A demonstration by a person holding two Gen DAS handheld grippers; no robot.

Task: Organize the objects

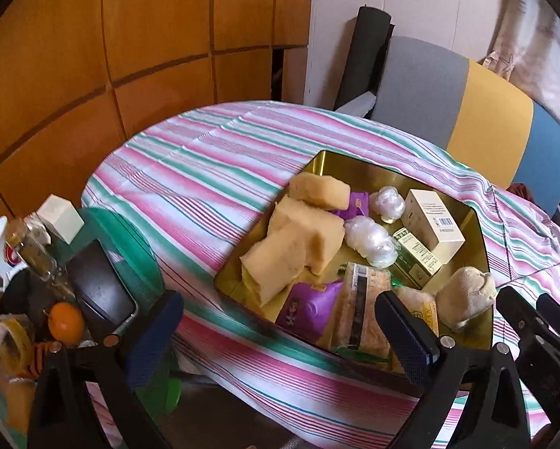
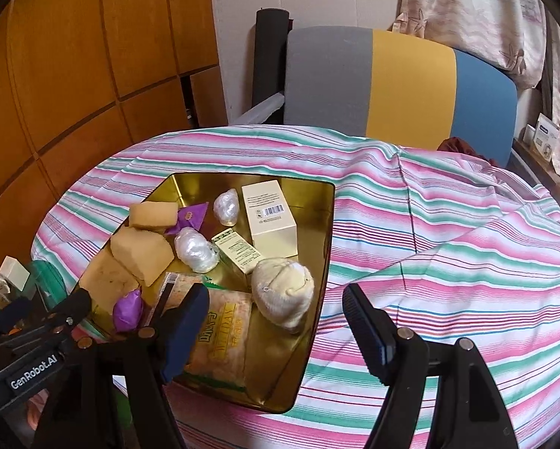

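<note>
Both tools are held open and empty above the near edge of the gold tray (image 2: pixel 319 224), which sits on the striped cloth (image 2: pixel 448 247) covering the counter. The right tool (image 2: pixel 276 316) is poised with one finger over the snack packet (image 2: pixel 224 340) and the other over bare cloth outside the tray rim, so a closing squeeze from here would likely catch the thin metal wall rather than any item, and the tray could be tipped or dragged. The cream cloth pouch (image 2: pixel 283 292) lies just beyond, leaning on the packet; being soft, it could be pinched only partly and slip out when lifted. The left tool (image 1: pixel 280 333) hangs over the purple wrapper (image 1: pixel 310 308) and the long wrapped bar (image 1: pixel 358 307), which overlap, so two things might be taken at once. Farther in, the sponges (image 1: pixel 298 239), the two clear plastic bundles (image 1: pixel 366 237) and the boxes (image 1: pixel 435 220) are crowded together and could be knocked. The loose cloth could bunch if the tray is pushed, and the clutter at the left, including an orange (image 1: pixel 66 321), stands close to the left tool.
</note>
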